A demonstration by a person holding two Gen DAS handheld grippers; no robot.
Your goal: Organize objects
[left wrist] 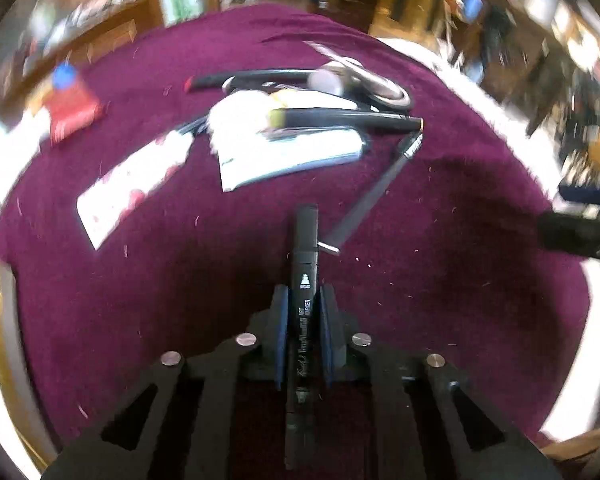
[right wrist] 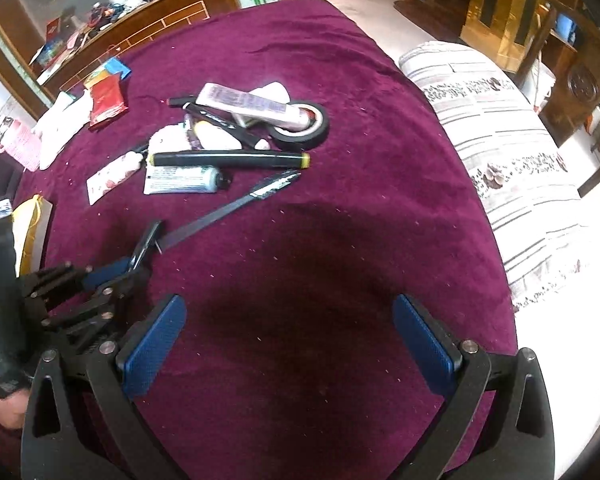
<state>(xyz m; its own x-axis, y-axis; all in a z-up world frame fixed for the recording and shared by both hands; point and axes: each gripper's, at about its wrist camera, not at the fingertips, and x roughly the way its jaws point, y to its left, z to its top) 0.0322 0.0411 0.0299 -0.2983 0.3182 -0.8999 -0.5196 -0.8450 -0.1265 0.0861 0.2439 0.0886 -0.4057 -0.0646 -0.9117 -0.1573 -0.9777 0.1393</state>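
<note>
**Left jaws on a marker, right ones wide and empty over the purple cloth**

So from where I'm sitting, the surface (right wrist: 380, 128) is covered in a deep purple velvety cloth with bits of lint all over it. The clutter sits in a heap toward the far side: a roll of black tape (right wrist: 300, 124), a pinkish tube (right wrist: 246, 104) lying across it, a white tube with a black cap (right wrist: 184, 180), and a long black marker with a yellow end (right wrist: 230, 159) resting across the pile. A thin black pen (right wrist: 228, 210) lies diagonally just in front of the heap, on bare cloth. Off to the left edge there's a red packet (right wrist: 107, 98). Around it the room is a wooden counter (right wrist: 140, 26) loaded with stuff at the back left, and a striped grey-and-white cover (right wrist: 512, 152) on the right.

The left gripper (left wrist: 303, 320) is clamped tight on a black art marker (left wrist: 305, 280), which runs straight along the jaws and pokes out forward, above the near part of the cloth. That view is motion-blurred.

The right gripper (right wrist: 290, 344) hangs over the dark shadowed patch near me, jaws spread wide with nothing between the blue pads (right wrist: 154, 344).
</note>
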